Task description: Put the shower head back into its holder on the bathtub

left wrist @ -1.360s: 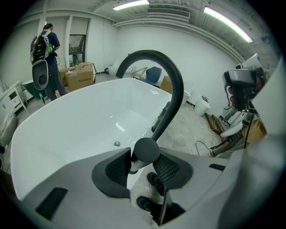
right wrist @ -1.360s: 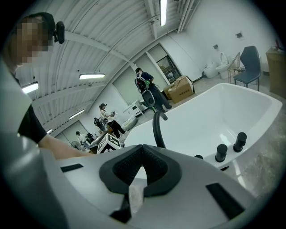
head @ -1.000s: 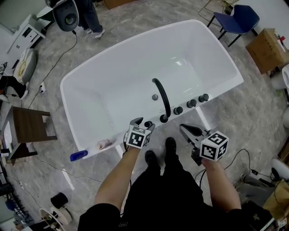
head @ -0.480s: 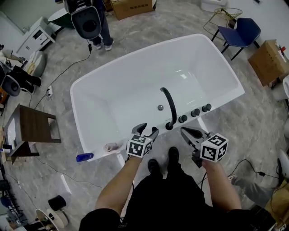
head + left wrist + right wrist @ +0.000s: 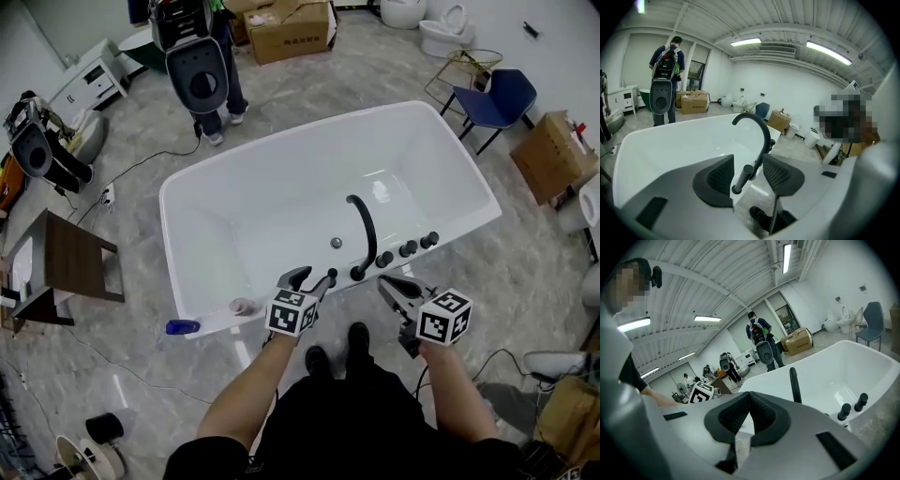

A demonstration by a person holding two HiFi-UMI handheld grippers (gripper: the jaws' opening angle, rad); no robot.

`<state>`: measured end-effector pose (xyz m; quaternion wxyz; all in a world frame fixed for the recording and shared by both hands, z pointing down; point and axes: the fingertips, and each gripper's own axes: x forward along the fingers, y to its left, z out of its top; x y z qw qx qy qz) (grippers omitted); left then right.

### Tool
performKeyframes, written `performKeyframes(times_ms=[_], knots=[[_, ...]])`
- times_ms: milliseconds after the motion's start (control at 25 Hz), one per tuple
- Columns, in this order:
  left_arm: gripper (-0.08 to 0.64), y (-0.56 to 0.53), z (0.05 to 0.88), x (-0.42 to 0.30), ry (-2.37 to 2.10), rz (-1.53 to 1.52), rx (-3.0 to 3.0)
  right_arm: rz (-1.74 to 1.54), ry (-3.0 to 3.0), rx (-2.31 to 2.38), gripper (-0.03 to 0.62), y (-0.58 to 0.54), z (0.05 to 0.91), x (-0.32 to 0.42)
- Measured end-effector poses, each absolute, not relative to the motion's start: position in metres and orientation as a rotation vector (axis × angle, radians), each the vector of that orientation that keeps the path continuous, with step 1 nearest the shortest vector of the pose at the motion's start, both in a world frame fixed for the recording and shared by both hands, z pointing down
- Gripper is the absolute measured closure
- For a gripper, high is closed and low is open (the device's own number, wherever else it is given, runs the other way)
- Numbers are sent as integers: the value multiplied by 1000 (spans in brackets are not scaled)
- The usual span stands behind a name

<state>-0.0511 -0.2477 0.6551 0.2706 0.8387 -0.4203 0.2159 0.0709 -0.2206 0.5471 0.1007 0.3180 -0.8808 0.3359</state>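
The white bathtub (image 5: 309,123) has a black arched spout (image 5: 367,230) and three black knobs (image 5: 408,249) on its near rim. Left of the spout's foot, the thin black shower head (image 5: 331,275) stands up from the rim. In the left gripper view the shower head (image 5: 742,177) shows as a slanted rod between the jaws, with a gap on each side. My left gripper (image 5: 312,277) is open just off the rim; its jaws have just been closing and touch nothing. My right gripper (image 5: 386,280) hovers right of the spout's foot, shut and empty; in its own view the gripper (image 5: 750,397) has its pads meeting.
A blue bottle (image 5: 182,327) and a pinkish item (image 5: 246,306) lie on the tub's left near rim. A person with a backpack device (image 5: 202,66) stands beyond the tub. A wooden table (image 5: 70,267) is at left, a blue chair (image 5: 506,98) and cardboard boxes (image 5: 553,141) at right.
Both grippers have lifted slightly away from the tub rim. The left jaws stand narrower than before. The head view has swung up, showing more floor behind the tub.
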Motion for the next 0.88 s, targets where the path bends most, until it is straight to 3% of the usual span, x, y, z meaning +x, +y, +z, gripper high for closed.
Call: performKeyframes(times_ms=[880], knots=[[501,-256,510,-83,-1432,382,2364,745,-2779,928,575,-236,465,82]])
